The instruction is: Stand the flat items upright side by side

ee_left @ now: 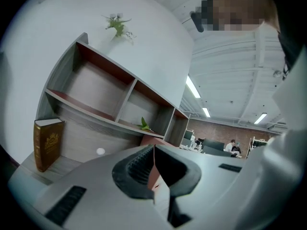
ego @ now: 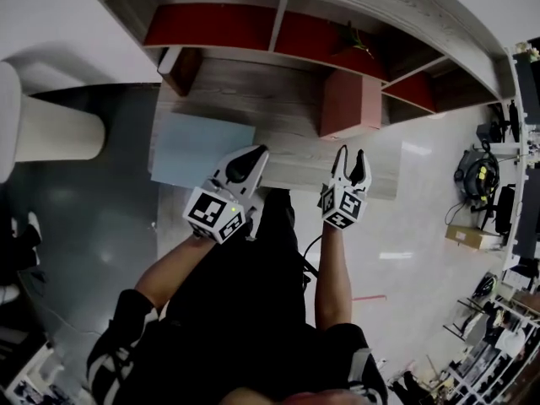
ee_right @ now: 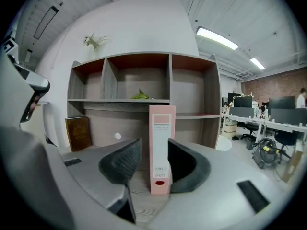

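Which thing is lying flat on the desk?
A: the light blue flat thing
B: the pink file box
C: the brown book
A: the light blue flat thing lies flat on the desk, while the pink file box and the brown book stand upright.

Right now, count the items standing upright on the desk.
2: a brown book at the left end of the desk, a pink file box further right. More may be hidden.

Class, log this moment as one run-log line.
left claw shut | right claw open, empty | pink file box upright | blue item lying flat
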Demonstrator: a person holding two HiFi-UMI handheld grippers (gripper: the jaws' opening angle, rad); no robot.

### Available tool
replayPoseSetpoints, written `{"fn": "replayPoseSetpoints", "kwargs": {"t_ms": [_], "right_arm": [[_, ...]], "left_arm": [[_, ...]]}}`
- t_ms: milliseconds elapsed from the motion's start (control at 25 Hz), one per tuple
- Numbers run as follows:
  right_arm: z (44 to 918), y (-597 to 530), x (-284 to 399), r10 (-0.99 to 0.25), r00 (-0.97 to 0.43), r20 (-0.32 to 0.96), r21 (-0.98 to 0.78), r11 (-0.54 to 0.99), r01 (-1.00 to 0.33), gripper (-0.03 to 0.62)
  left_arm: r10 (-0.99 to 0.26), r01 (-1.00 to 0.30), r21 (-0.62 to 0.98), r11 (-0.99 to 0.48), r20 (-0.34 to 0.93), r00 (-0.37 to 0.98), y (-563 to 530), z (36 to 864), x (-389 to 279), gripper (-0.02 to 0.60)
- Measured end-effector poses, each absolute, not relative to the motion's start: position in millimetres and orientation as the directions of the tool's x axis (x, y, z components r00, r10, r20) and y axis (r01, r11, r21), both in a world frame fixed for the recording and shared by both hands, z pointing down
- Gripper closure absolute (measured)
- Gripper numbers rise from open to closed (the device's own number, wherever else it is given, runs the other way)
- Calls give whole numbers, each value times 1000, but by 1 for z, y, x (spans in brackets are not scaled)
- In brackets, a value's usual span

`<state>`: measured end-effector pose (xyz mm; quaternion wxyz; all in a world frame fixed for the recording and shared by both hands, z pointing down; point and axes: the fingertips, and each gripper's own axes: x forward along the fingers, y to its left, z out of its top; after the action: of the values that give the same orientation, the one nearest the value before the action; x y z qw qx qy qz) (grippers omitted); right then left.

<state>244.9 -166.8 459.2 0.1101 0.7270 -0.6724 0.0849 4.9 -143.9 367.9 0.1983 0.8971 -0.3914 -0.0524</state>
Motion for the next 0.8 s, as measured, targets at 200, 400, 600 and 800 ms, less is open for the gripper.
{"fn": "replayPoseSetpoints", "kwargs": {"t_ms": [200, 400, 600, 800], "right_arm": [[428, -131, 217, -964, 31, 262, -35, -41, -999, 551], [393, -109, 189, -969, -64, 240, -110, 38, -993, 568], [359, -88, 153, -961, -179, 213, -149, 149, -978, 569], [343, -53, 111, -931, -308, 198, -186, 273, -944, 569]], "left_arm": [[-733, -697, 382, -607, 71, 677, -124, 366, -12, 552], [-757, -724, 363, -586, 73, 650, -104, 357, -24, 552], [-801, -761, 355, -544, 50, 596, -80, 335, -40, 552], [-847, -808, 328, -490, 39, 529, -47, 318, -57, 552]]}}
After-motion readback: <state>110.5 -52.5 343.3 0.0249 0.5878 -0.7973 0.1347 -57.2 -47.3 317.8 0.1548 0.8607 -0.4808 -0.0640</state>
